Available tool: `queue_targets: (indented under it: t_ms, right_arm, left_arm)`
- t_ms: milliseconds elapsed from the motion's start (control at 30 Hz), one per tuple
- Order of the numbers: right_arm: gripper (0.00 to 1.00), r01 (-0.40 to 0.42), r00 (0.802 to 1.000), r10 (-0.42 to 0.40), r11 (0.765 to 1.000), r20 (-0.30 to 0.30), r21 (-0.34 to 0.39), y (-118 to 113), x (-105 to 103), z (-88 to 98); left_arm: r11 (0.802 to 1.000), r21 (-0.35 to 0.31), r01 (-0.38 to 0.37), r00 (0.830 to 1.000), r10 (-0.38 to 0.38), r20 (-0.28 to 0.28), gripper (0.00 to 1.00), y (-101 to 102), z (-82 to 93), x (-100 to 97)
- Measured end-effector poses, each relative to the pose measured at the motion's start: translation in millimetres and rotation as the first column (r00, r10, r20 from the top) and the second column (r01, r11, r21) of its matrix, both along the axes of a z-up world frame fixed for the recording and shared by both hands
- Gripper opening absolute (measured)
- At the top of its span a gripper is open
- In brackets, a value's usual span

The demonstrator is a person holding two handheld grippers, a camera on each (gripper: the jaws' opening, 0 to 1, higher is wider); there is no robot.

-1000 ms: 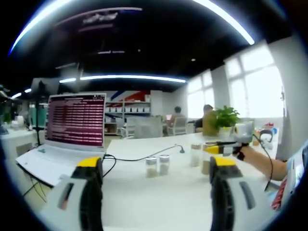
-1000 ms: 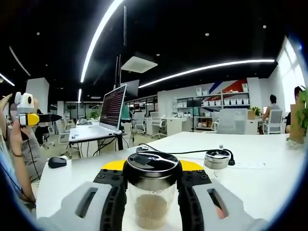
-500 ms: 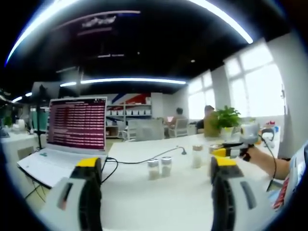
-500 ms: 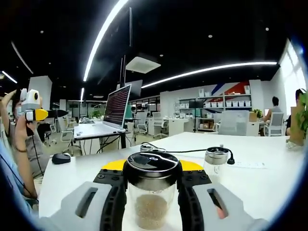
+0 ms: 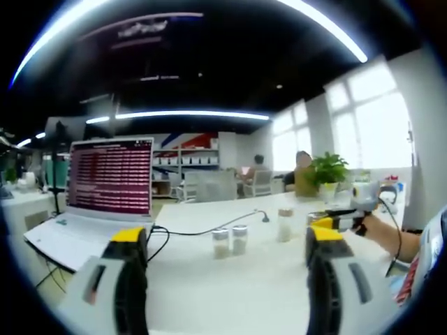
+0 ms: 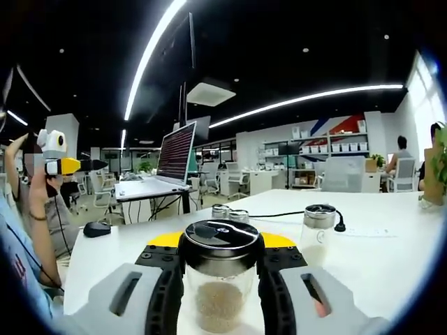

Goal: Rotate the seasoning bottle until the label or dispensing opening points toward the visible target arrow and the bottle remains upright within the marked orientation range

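My right gripper (image 6: 220, 259) is shut on a clear seasoning bottle (image 6: 219, 293) with a black lid and pale grains inside, held upright over the white table (image 6: 377, 265). In the left gripper view the right gripper (image 5: 340, 218) shows at the right edge, in a person's hand. My left gripper (image 5: 227, 279) is open above the table with nothing between its jaws; it also appears raised at the far left as the left gripper (image 6: 61, 165). I cannot see a label or an arrow.
Two small jars (image 5: 229, 241) and a taller shaker (image 5: 283, 225) stand mid-table; the shaker (image 6: 319, 225) is near the held bottle. An open laptop (image 5: 105, 188) with a black cable sits at the left, a mouse (image 6: 98, 228) near the table edge, a plant (image 5: 327, 171) at the back.
The right view has swung a little, bringing the two small jars into sight behind the held bottle's lid. The grip on the bottle is unchanged, and the left gripper stays open.
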State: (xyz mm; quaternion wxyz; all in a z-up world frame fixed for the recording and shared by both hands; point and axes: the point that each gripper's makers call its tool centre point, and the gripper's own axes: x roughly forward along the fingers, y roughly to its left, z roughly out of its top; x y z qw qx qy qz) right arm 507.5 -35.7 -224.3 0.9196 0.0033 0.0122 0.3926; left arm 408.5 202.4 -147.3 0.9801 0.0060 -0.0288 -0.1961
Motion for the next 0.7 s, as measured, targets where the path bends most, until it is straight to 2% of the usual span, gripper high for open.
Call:
queue_targets:
  t_ms: [467, 700]
  right_arm:
    - [0.39, -0.008, 1.000, 0.008, 1.000, 0.014, -0.022, -1.7, -14.6, -1.3]
    - [0.39, -0.038, 0.999, 0.038, 0.999, 0.012, -0.027, 0.3, -23.3, -2.6]
  left_arm:
    - [1.000, 0.000, 0.002, 1.000, -0.002, -0.007, 1.00, 0.2, -1.3, -0.3]
    - [1.000, 0.001, 0.007, 1.000, -0.007, -0.008, 1.00, -1.7, -1.8, -0.8]
